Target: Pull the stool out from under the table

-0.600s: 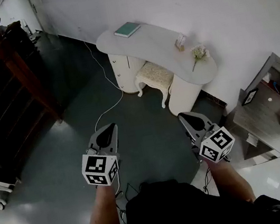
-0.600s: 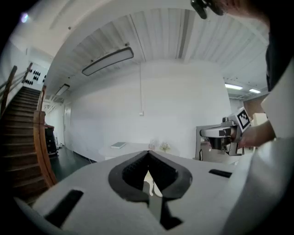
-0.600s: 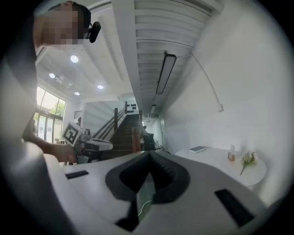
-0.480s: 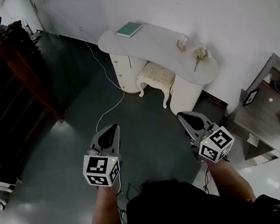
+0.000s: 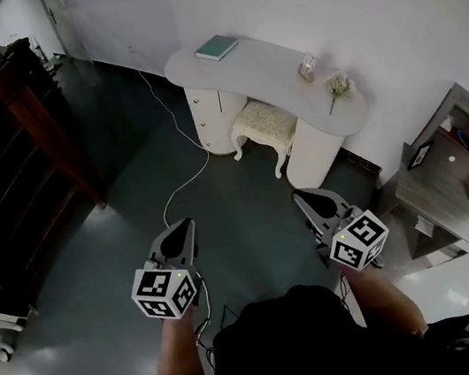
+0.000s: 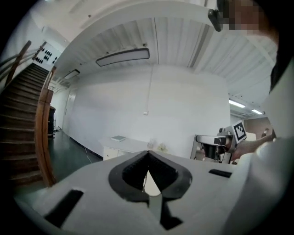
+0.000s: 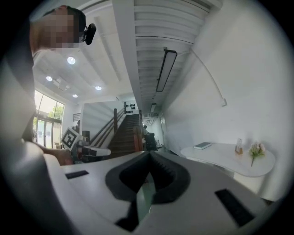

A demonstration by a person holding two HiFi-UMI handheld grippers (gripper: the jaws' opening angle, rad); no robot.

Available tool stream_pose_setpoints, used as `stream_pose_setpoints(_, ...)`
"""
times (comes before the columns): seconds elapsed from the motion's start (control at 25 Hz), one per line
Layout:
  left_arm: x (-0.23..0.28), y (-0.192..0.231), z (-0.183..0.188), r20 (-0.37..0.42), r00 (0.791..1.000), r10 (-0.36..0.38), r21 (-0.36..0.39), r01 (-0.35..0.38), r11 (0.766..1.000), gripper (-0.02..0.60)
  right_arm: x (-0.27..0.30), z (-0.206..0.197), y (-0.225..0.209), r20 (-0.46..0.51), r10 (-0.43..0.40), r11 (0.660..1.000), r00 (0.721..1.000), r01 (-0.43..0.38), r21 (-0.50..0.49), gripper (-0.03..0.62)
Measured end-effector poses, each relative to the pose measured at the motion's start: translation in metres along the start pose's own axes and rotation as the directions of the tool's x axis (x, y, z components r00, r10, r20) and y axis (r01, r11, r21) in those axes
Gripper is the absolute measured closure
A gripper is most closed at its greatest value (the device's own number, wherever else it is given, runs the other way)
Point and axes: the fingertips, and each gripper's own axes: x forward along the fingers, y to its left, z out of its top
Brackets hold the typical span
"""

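Cream stool is sitting tucked under the front edge of the table, between its two pedestals. Left gripper and right gripper are hovering over the dark floor, well apart from the stool, each with jaws pressed together on nothing.

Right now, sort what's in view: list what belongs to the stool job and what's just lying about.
Job: stool, partly under the white table; left gripper and right gripper, both shut and empty.

Lying about: teal book, flower sprig, floor cable, picture frame.
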Motion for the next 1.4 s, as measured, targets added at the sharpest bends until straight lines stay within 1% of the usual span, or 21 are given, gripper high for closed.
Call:
stream_pose_setpoints(0.08,-0.004,0.010,0.000,0.011,1.000,0.011,0.007,-0.011,1.000,0.574,0.008,-0.008,0.010,-0.009,0.003,1.000,1.000,-0.003,0.010,0.589)
stream_pose_setpoints(0.16,-0.006,0.021,-0.001,0.027,0.999,0.025,-0.014,-0.024,1.000,0.572,0.016,-0.016,0.016,-0.025,0.010,1.000,1.000,-0.010,0.014,0.589)
stream_pose_setpoints(0.24,-0.007,0.030,0.000,0.039,0.999,0.032,-0.031,-0.031,0.999,0.574,0.023,-0.022,0.017,-0.043,0.019,1.000,0.999,-0.018,0.018,0.589)
stream_pose_setpoints(0.36,-0.003,0.047,0.001,0.045,0.997,0.057,-0.033,-0.055,0.998,0.574,0.039,-0.028,0.012,-0.064,0.032,0.999,0.997,-0.030,0.026,0.589)
stream_pose_setpoints(0.56,0.000,0.080,-0.009,0.014,0.995,0.099,-0.016,-0.099,0.995,0.575,0.080,-0.041,0.007,-0.088,0.081,0.996,0.993,-0.077,0.051,0.589)
stream_pose_setpoints(0.76,0.014,0.120,-0.026,-0.040,0.986,0.164,-0.076,-0.167,0.983,0.574,0.134,-0.055,-0.011,-0.115,0.140,0.987,0.983,-0.130,0.090,0.589)
stream_pose_setpoints(0.84,0.029,0.134,-0.031,-0.065,0.982,0.178,-0.081,-0.183,0.980,0.574,0.155,-0.058,-0.021,-0.118,0.161,0.984,0.980,-0.150,0.097,0.589)
stream_pose_setpoints(0.96,0.067,0.153,-0.028,-0.088,0.979,0.186,-0.074,-0.193,0.978,0.574,0.187,-0.065,-0.047,-0.131,0.173,0.980,0.976,-0.157,0.124,0.589)
stream_pose_setpoints(1.08,0.117,0.164,-0.021,-0.115,0.980,0.160,-0.064,-0.168,0.984,0.572,0.215,-0.070,-0.086,-0.143,0.170,0.978,0.975,-0.149,0.147,0.589)
stream_pose_setpoints(1.2,0.167,0.169,-0.011,-0.142,0.981,0.132,-0.044,-0.140,0.989,0.572,0.238,-0.065,-0.129,-0.142,0.153,0.978,0.978,-0.130,0.161,0.589)
stream_pose_setpoints(1.4,0.223,0.181,0.010,-0.138,0.982,0.128,-0.031,-0.133,0.991,0.572,0.261,-0.054,-0.178,-0.125,0.145,0.979,0.982,-0.124,0.163,0.589)
